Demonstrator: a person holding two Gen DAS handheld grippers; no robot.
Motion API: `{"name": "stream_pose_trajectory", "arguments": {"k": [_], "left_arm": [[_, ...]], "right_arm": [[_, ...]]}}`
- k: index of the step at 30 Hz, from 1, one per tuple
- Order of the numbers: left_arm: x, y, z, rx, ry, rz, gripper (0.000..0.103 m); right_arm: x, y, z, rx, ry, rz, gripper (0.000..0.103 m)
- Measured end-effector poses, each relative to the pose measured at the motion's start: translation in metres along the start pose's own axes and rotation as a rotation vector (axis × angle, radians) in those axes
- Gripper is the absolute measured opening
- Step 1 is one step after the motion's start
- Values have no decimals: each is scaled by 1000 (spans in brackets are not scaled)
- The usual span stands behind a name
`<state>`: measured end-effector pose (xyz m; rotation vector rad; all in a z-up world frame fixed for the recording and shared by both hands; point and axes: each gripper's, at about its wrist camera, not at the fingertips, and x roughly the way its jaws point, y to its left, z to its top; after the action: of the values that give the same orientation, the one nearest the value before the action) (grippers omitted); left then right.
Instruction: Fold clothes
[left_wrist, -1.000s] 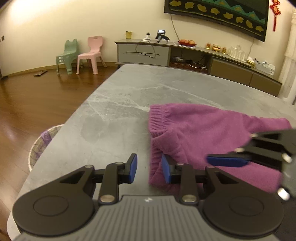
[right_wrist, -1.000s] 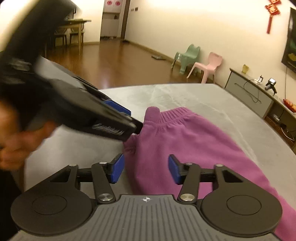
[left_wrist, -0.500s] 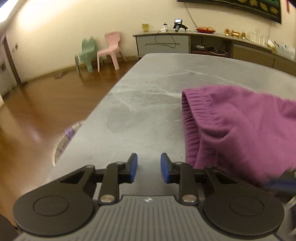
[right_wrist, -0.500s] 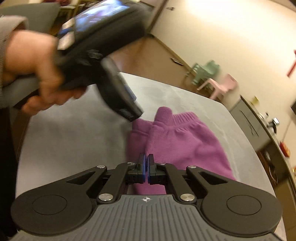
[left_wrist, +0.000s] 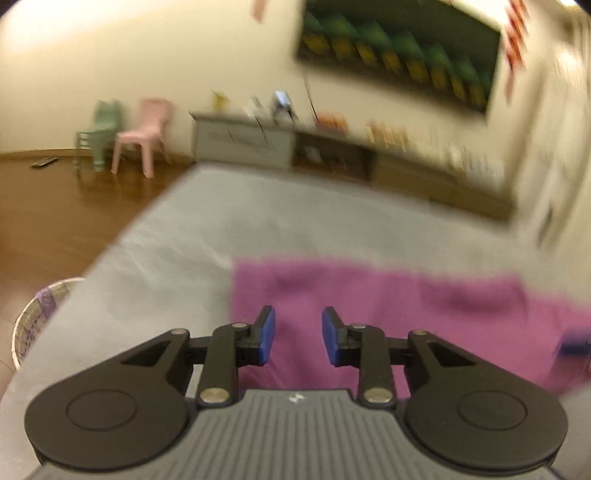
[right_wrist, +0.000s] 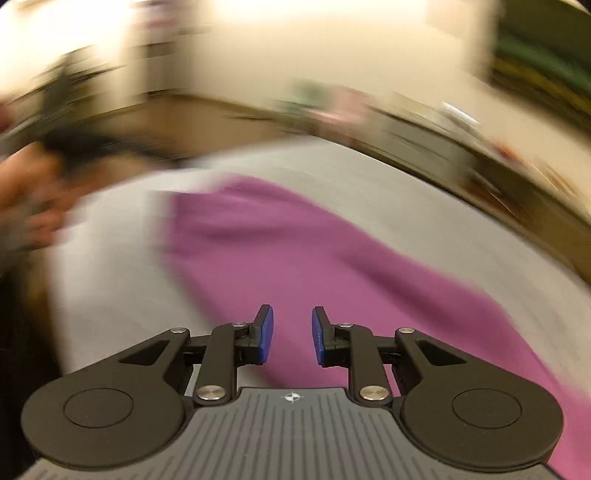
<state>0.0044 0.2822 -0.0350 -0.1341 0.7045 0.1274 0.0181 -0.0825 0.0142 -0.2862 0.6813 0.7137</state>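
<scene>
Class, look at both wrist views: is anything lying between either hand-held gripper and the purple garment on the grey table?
Nothing visible. The purple garment lies bare on the grey table directly beyond the left hand-held gripper and the right hand-held gripper; both jaws are opening with nothing gripped.

Left tongs (left_wrist: 298, 341) and right tongs (right_wrist: 292, 336): black linkage arms, blue pads, silver rivets, ribbed grey housing

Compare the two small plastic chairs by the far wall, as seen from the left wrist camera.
The green chair stands farther left, the pink chair to its right, nearer the grey cabinet. They differ in colour: one pale green, the other pale pink. The green chair's back has two ear-like bumps at the top; the pink chair's back looks plainer, though blur hides detail. Both stand upright on the wooden floor against the wall.
</scene>
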Motion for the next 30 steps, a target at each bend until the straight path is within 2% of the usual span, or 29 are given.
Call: {"name": "stream_pose_trajectory", "arguments": {"k": [1, 2, 3, 4, 6, 8, 12, 13, 15, 17, 19, 20, 22, 24, 26, 28, 30], "left_arm": [[11, -4, -4, 27, 47, 23, 29], [22, -7, -9, 50, 91, 48, 29], [26, -8, -12, 66, 91, 62, 29], [27, -8, -13, 73, 87, 71, 29], [27, -7, -14, 82, 84, 93, 28], [32, -11, -10, 97, 81, 120, 29], [28, -20, -4, 100, 69, 146, 25], [20, -29, -2, 112, 35, 115, 25], [8, -52, 2, 146, 3, 32, 28], [19, -68, 0, 193, 57, 1, 28], [37, -70, -8, 216, 114, 45, 31], [41, -66, -8, 204, 109, 55, 37], [48, -59, -4, 202, 102, 98, 37], [53, -57, -1, 212, 96, 137, 39], [62, -55, 6, 226, 96, 175, 40], [72, -48, 15, 229, 102, 219, 40], [82, -37, 25, 216, 113, 264, 40]], "right_arm": [[-5, -44, -14, 110, 40, -92, 24], [-9, -78, -30, 182, 88, -132, 24], [-12, -110, -47, 243, 139, -158, 24], [-16, -130, -62, 264, 187, -132, 22], [-34, -145, -77, 215, 240, -94, 22], [-43, -146, -85, 146, 280, -108, 22], [-56, -144, -78, 148, 233, -103, 22], [-59, -144, -75, 151, 219, -101, 25], [-60, -140, -68, 173, 135, -78, 26], [-52, -139, -64, 176, 87, -75, 31], [-35, -144, -72, 174, 143, -74, 31], [-35, -147, -80, 166, 146, -72, 30], [-50, -155, -89, 176, 173, -47, 30], [-68, -165, -102, 188, 164, -19, 30], [-87, -184, -111, 258, 108, -4, 30], [-104, -215, -117, 362, 33, -125, 31], [-115, -260, -124, 488, 5, -295, 31]]}}
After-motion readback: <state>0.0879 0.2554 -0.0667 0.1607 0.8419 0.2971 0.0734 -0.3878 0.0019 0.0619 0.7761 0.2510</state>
